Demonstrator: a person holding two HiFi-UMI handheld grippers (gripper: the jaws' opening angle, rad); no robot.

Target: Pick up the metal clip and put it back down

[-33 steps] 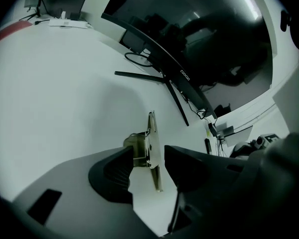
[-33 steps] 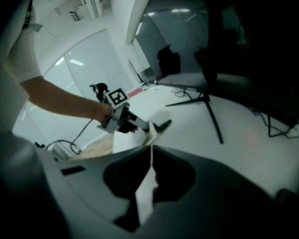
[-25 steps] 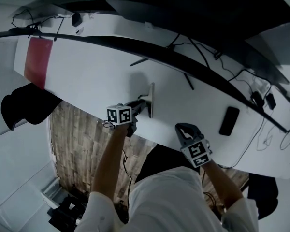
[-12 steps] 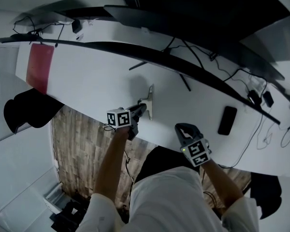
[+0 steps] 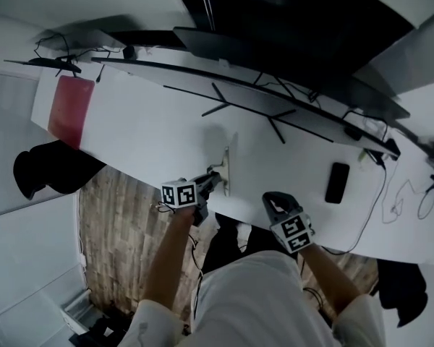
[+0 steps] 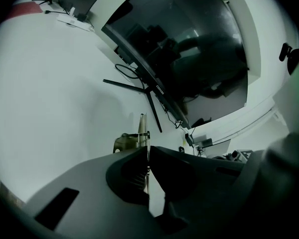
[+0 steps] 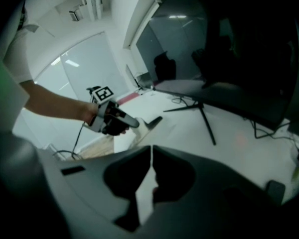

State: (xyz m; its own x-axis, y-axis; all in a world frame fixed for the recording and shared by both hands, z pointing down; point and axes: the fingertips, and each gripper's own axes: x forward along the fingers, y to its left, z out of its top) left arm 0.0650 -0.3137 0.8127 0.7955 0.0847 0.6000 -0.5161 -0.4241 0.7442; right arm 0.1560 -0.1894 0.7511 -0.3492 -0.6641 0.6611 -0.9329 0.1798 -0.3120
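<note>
The metal clip is a thin silver plate with a sprung lever, standing on edge near the white table's front edge. My left gripper is shut on its near end. In the left gripper view the clip sticks out upright past the closed left gripper. My right gripper hovers at the table's front edge, to the right of the clip. In its own view the right gripper is shut with nothing between its jaws. That view also shows the left gripper and the clip.
Wide dark monitors on thin black stand legs line the back of the table. A black phone lies to the right, with cables beyond it. A red mat covers the far left end. Wooden floor shows below the front edge.
My left gripper has closed on the clip's near end and risen with it. The right gripper stays shut in about the same place.
</note>
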